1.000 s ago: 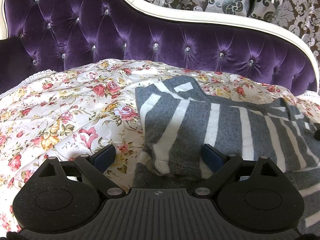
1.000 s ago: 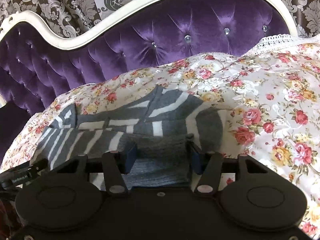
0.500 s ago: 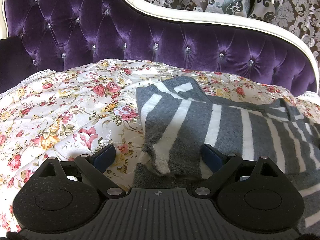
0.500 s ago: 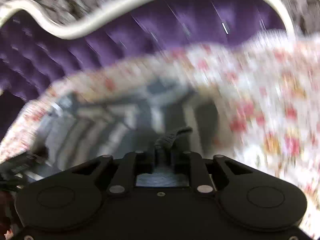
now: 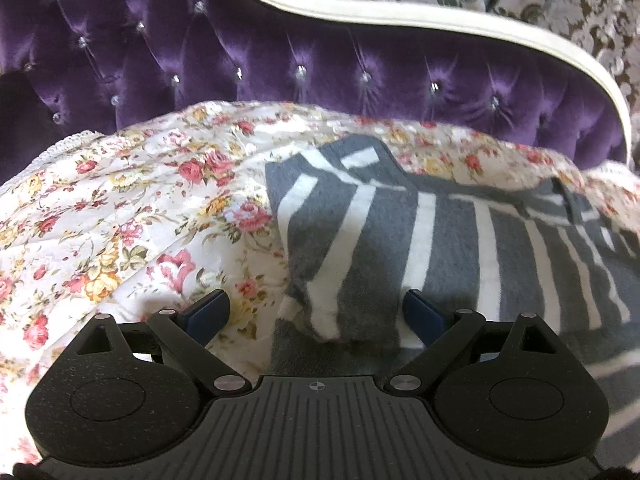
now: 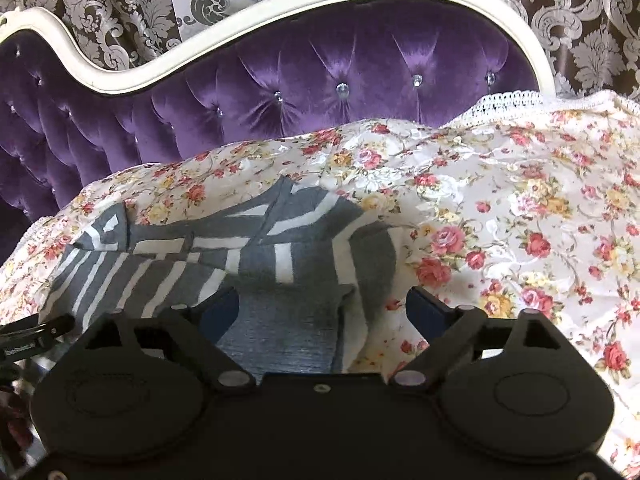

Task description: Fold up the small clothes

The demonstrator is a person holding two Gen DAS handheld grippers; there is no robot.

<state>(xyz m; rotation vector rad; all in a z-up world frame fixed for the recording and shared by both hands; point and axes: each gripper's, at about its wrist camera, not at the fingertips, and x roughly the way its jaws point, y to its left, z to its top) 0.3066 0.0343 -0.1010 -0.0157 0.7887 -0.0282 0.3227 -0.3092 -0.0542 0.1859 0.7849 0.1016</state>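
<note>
Left wrist: garment [image 5: 420, 240] btm hidden.

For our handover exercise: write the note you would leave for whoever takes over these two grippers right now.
Left gripper: open, straddling the near edge of the striped garment.
Right gripper: open, holding nothing, over the garment's other end.
Garment lies on the floral bedspread, one sleeve laid across the body.
Done: partial fold at most.
Left: grip the near edge, finish folding.
</note>
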